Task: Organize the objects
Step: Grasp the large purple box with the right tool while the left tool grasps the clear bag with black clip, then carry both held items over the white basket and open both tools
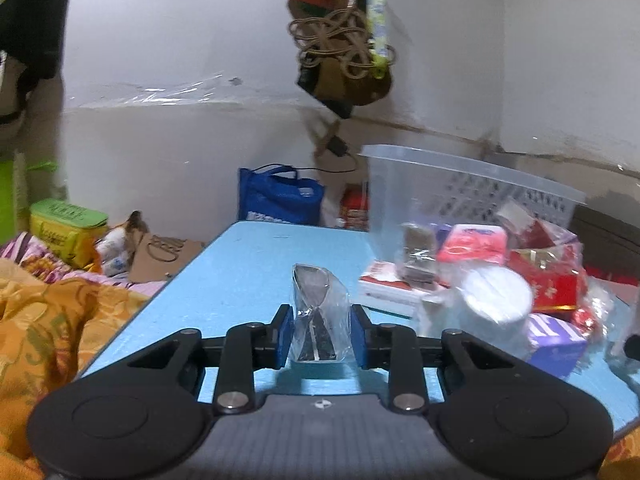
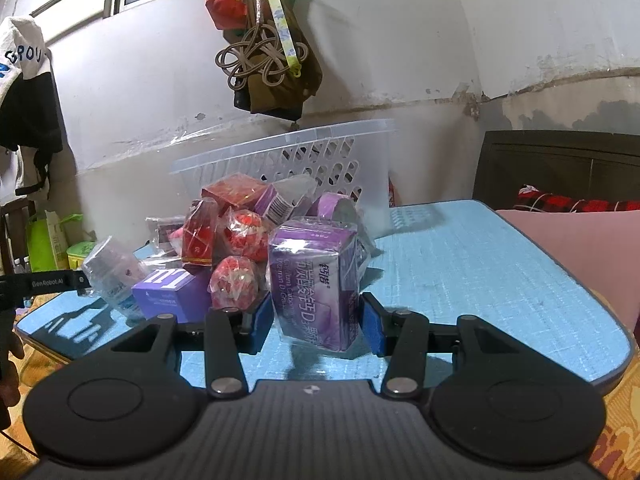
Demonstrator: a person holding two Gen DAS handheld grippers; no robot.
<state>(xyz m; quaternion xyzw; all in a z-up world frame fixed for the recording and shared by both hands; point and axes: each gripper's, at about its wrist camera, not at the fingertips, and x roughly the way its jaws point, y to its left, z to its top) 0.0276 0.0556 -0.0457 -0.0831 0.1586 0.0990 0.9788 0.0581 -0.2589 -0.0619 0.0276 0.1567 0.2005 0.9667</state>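
Two grips | left gripper [image 1: 319,334] jaws clenched on clear-wrapped dark packet [image 1: 316,312] above desk [image 1: 248,264] near edge | right gripper [image 2: 316,326] jaws grasping purple box [image 2: 314,280] beside pile [image 2: 236,236] | basket [image 2: 320,160] at far edge

Setting: a lived-in bedroom at home. Evidence: orange patterned bedding [image 1: 52,320] against the blue table's [image 1: 248,264] left edge, dark headboard [image 2: 560,164], bags hung on the stained wall [image 2: 264,52], clothes [image 2: 24,92].
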